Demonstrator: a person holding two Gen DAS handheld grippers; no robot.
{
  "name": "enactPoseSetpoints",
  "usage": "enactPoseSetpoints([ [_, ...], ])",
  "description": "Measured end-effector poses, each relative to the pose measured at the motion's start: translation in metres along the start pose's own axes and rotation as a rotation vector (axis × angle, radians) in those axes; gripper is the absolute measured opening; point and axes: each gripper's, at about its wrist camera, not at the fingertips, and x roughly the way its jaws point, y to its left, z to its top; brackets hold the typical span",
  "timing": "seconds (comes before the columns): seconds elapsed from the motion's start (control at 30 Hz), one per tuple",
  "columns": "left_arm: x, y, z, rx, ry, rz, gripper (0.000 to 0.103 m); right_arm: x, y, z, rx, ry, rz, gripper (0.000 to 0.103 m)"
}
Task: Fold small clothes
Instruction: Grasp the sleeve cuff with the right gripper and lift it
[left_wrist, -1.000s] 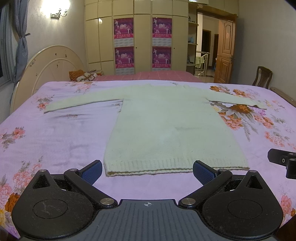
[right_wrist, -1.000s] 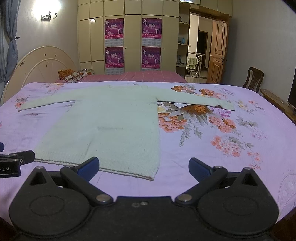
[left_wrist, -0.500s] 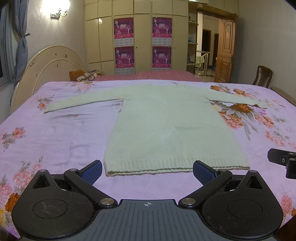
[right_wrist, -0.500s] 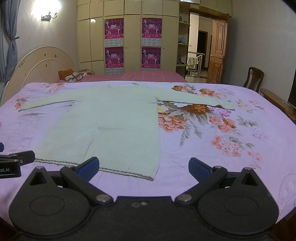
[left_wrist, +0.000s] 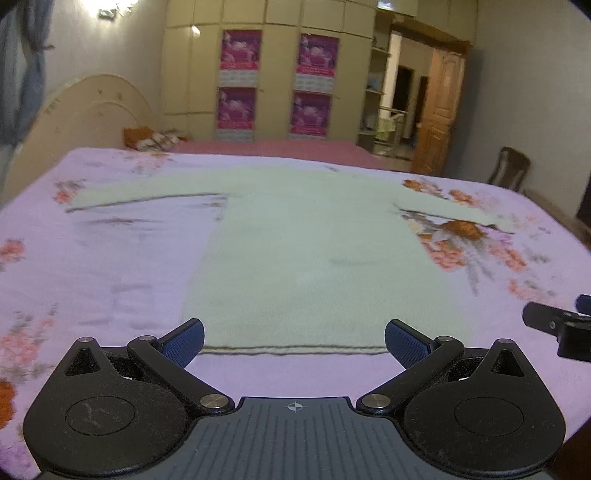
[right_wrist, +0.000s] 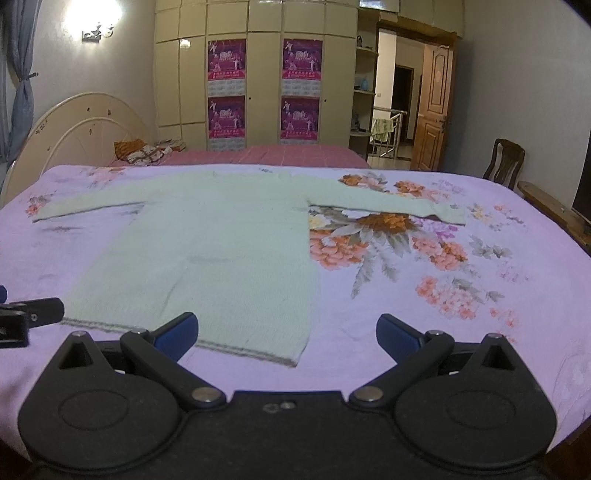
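Sweater (left_wrist: 317, 258) lay flat, unfolded; left gripper (left_wrist: 294, 341) and right gripper (right_wrist: 287, 332) had just nudged closer to its hem, jaws wide open, empty, so folding hadn't started.

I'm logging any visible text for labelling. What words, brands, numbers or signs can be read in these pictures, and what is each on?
No text can be read.
Four posters on the wardrobe doors: print too small and blurred to read.
Calendar grids below the posters: numbers too small to read.
Left tool: only a crosshair mark, no letters.
Sweater and bedspread: no lettering.
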Motion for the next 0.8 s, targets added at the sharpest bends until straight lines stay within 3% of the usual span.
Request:
enactPoseSetpoints([
  [0.13, 0.015, 0.0, 0.014, -0.023, -0.017, -0.019, 0.103, 0.007, -0.018, 0.009, 0.015, -0.029, -0.023, 0.102],
  [0.27, 0.036, 0.0, 0.043, -0.007, -0.086, 0.001, 0.103, 0.028, -0.048, 0.023, 0.061, -0.051, -0.04, 0.102],
  [0.37, 0.056, 0.011, 0.067, -0.091, -0.171, -0.056, 0.103, 0.05, -0.08, 0.039, 0.129, -0.052, -0.056, 0.091],
  [0.43, 0.073, 0.014, 0.082, -0.098, -0.215, -0.032, 0.103, 0.067, -0.102, 0.05, 0.178, -0.05, -0.071, 0.083],
  [0.6, 0.15, 0.008, 0.127, 0.032, -0.125, 0.069, 0.103, 0.122, -0.151, 0.078, 0.26, -0.049, -0.107, 0.074],
  [0.8, 0.238, 0.024, 0.164, 0.026, -0.065, 0.094, 0.103, 0.209, -0.211, 0.109, 0.394, -0.057, -0.128, 0.069],
])
